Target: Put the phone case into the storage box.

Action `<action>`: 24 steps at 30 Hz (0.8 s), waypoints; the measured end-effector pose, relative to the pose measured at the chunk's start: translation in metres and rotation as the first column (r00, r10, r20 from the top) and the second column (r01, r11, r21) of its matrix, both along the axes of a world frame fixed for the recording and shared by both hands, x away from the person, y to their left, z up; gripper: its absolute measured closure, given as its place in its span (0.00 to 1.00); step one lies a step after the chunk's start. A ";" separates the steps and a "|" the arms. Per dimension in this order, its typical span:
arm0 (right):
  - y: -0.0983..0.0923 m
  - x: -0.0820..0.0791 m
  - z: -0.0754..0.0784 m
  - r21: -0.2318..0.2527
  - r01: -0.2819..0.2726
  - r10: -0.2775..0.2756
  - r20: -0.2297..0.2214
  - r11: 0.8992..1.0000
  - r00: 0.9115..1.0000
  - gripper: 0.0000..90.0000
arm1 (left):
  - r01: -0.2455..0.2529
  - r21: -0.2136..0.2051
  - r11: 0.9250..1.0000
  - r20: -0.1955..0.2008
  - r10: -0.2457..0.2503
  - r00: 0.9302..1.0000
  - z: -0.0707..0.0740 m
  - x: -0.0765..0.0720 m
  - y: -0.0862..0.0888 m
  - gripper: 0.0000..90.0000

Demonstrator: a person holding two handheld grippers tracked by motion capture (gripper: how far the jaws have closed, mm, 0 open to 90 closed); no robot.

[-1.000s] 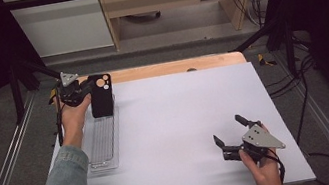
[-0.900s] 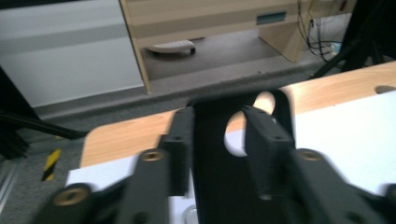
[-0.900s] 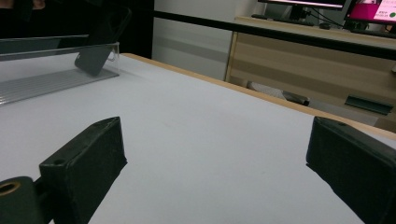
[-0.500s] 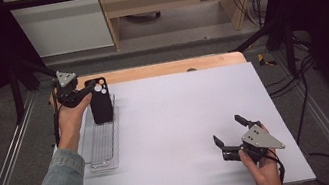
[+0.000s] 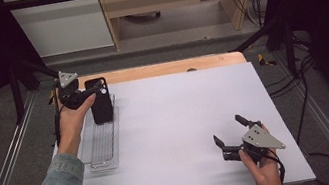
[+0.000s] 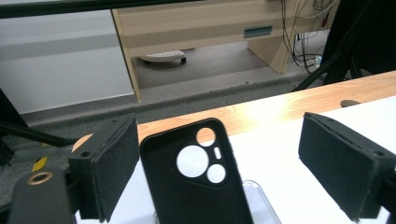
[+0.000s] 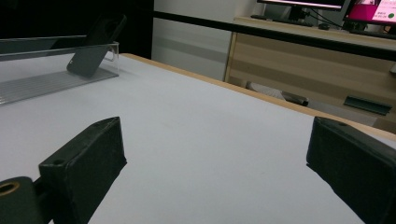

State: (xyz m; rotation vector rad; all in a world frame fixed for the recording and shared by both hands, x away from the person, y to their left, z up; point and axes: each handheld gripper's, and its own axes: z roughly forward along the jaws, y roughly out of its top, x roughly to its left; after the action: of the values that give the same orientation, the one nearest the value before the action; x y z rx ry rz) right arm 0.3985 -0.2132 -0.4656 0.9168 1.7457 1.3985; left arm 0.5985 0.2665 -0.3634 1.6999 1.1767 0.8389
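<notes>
White tabletop point(image 5: 179, 130), left gripper point(image 5: 82, 93) jaws just opened, wide around upright phone case point(image 5: 100, 100).

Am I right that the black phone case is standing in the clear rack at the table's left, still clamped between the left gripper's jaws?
Not quite. The phone case does stand in the clear rack at the table's left, but the left gripper is not clamping it. Its jaws have just been opening and, in the left gripper view, stand apart from the case's edges.
</notes>
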 end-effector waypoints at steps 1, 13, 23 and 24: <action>0.000 0.000 0.000 0.000 0.000 0.000 0.000 1.000 1.000 0.05 | 0.001 0.011 1.000 -0.002 -0.001 1.000 0.000 -0.001 -0.002 0.12; 0.001 0.000 0.000 -0.001 -0.001 0.001 -0.001 1.000 1.000 0.05 | 0.049 0.037 0.998 0.004 -0.049 0.999 0.001 -0.013 -0.020 0.07; 0.000 0.000 0.000 -0.001 -0.002 0.002 -0.001 1.000 1.000 0.05 | 0.111 0.050 0.993 0.019 -0.112 0.994 0.006 -0.028 -0.045 0.07; 0.000 0.000 0.000 -0.001 -0.002 0.002 0.000 1.000 1.000 0.05 | 0.119 0.056 0.991 0.021 -0.120 0.993 0.007 -0.029 -0.048 0.06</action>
State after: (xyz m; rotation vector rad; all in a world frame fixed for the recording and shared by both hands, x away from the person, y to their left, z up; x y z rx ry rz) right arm 0.3982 -0.2129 -0.4655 0.9150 1.7480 1.3989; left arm 0.5691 0.2189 -0.3568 1.7806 1.0335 0.8220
